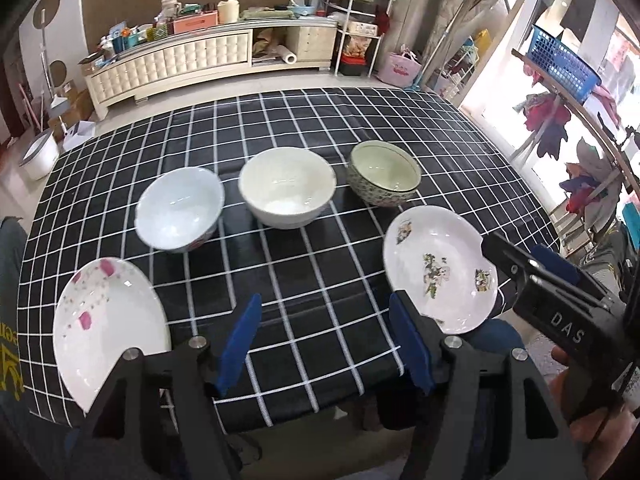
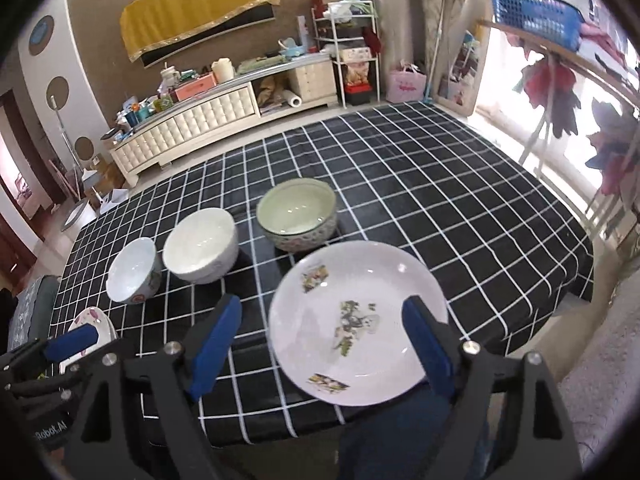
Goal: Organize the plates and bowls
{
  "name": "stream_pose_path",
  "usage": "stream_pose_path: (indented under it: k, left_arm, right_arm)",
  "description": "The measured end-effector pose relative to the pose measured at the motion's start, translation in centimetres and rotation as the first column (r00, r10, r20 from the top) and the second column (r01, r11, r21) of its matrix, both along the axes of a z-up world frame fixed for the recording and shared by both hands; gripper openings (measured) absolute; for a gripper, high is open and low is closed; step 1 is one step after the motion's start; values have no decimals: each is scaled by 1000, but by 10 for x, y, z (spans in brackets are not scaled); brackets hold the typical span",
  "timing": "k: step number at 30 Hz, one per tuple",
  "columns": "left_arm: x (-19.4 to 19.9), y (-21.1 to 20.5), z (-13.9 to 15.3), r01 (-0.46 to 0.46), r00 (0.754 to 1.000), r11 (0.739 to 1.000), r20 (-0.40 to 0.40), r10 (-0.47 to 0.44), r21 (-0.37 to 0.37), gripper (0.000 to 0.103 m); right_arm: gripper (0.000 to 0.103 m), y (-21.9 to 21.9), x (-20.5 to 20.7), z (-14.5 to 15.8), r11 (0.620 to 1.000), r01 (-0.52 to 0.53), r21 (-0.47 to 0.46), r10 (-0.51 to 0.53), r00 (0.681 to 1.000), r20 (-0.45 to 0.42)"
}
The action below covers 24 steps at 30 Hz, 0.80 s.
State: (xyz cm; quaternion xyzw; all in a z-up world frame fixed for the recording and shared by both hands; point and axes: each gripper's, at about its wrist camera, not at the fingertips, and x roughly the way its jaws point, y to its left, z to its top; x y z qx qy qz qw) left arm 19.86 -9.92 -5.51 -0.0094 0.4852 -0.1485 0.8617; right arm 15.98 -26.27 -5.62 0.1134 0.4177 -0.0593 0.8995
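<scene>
Three bowls stand in a row on the black checked tablecloth (image 1: 320, 120): a pale blue bowl (image 1: 180, 208), a white bowl (image 1: 286, 186) and a green patterned bowl (image 1: 384, 176). A pink-flecked plate (image 1: 108, 328) lies at the front left, a flower-print plate (image 1: 436, 268) at the front right. My left gripper (image 1: 324, 344) hangs open over bare cloth between the two plates. In the right wrist view my right gripper (image 2: 322, 346) is open above the flower-print plate (image 2: 356, 320). Its right finger overlaps the plate's right side and the pads touch nothing.
Both plates lie close to the table's front edge (image 2: 280, 432), with a person's blue-clad legs below it. Behind the table stand a cream cabinet (image 1: 180, 60) crowded with items, a shelf rack (image 1: 360, 28), and at the right a clothes rack with a blue basket (image 1: 560, 60).
</scene>
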Motion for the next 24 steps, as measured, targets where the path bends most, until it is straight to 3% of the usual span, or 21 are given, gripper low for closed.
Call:
stream_pose_path:
  k: [14,24]
  left_arm:
    - [33,-63,-32,78,992,997,-101,-75,24,64]
    - [61,-82,-60,50,982,999,-182,-48,6,64]
  right_arm:
    - [86,-71,17,-25,994,94,52,-91,994,-65]
    - [86,-105,43,-48,991,108,83,-96,986,-133]
